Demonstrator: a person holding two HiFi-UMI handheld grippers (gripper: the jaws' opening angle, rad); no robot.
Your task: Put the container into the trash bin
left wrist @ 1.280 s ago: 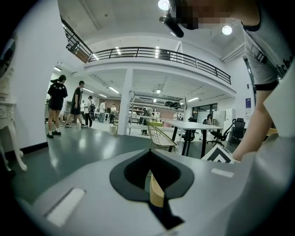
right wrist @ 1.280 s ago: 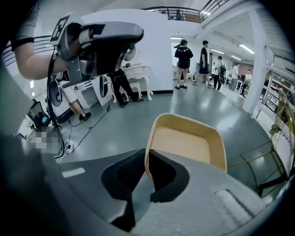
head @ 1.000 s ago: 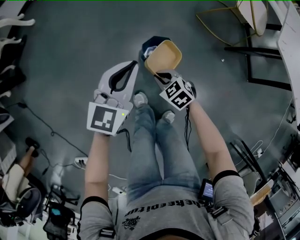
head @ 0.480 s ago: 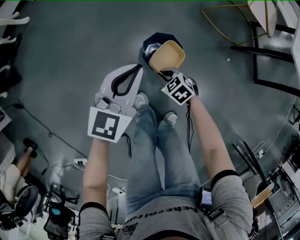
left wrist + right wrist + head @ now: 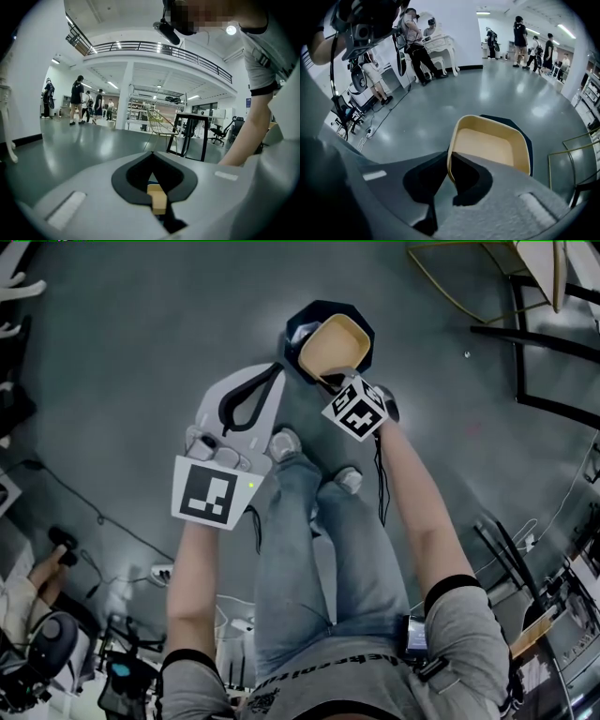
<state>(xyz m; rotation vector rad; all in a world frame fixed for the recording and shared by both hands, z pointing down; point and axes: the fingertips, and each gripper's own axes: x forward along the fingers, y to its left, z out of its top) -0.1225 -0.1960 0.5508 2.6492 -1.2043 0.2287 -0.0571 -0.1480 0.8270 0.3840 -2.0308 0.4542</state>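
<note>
Container (image 5: 336, 345): tan, shallow, open-topped tray with rounded corners, at upper centre of the head view. It is held by its near wall with the hollow facing up toward me. It hangs over the trash bin (image 5: 319, 310) and is not yet inside.

Trash bin: dark, with an angular mouth, standing on the grey floor (image 5: 141, 352) just beyond my shoes. In the right gripper view its dark edge (image 5: 528, 140) shows behind and to the right of the container (image 5: 490, 145).

Right gripper (image 5: 330, 381): clamped on the container's near wall, one jaw inside the hollow and one outside (image 5: 449, 171).

Left gripper (image 5: 267, 381): left of centre in the head view, jaws drawn together (image 5: 152, 161), holding nothing of the task. A small tan piece (image 5: 157, 199) sits at the seam; I cannot tell whether it belongs to the gripper.

Step in hand, as I judge it: lining the container up over the bin's mouth.

Next move calls for lowering or tipping the container until its leading edge is inside the mouth, then parting the right jaws. The container looks nearly as broad as the opening, so it should be centred or go in edge first, or it may perch on the rim.
</note>
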